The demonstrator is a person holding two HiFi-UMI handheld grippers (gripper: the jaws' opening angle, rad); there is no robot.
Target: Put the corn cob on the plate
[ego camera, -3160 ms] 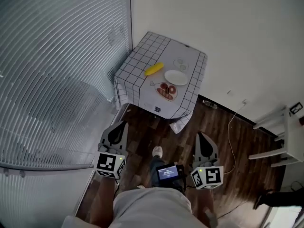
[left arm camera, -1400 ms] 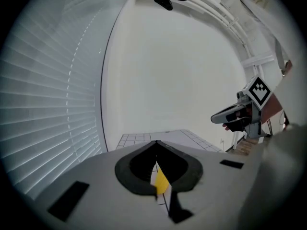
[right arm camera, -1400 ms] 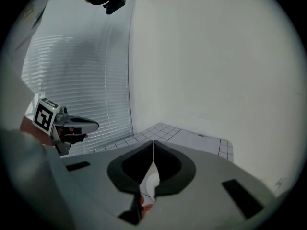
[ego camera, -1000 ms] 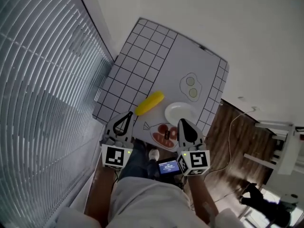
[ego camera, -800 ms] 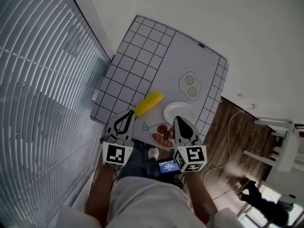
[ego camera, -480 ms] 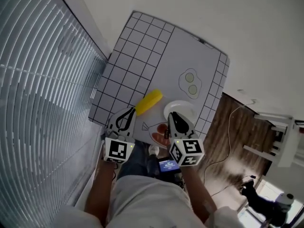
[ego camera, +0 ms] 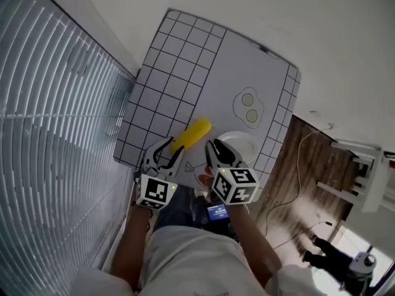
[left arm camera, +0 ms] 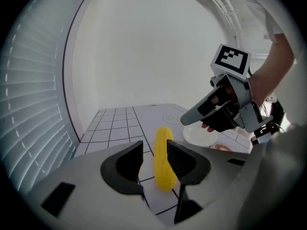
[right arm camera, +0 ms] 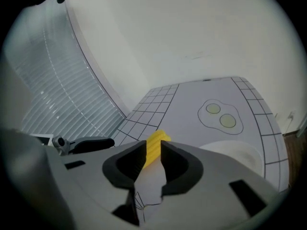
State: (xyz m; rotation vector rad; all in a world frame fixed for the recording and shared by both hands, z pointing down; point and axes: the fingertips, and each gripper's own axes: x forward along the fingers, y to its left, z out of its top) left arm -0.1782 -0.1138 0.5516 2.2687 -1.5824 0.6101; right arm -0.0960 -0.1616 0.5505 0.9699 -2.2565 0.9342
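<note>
A yellow corn cob lies on the white grid-patterned tablecloth, just left of a white plate. My left gripper hovers at the cob's near end with its jaws opening. In the left gripper view the corn cob shows through the gap of that gripper, beyond the tips and untouched. My right gripper hangs between cob and plate, its jaws also opening, with nothing gripped. The right gripper view shows the cob ahead of the gripper, with the plate to the right.
A fried-egg drawing is printed on the cloth behind the plate. Window blinds run along the left of the table. Dark wood floor with a cable lies to the right. White furniture stands at the far right.
I have come up to the table. Both grippers have sunk toward the cob and gone from shut to open. The right one has rolled and shifted left.
</note>
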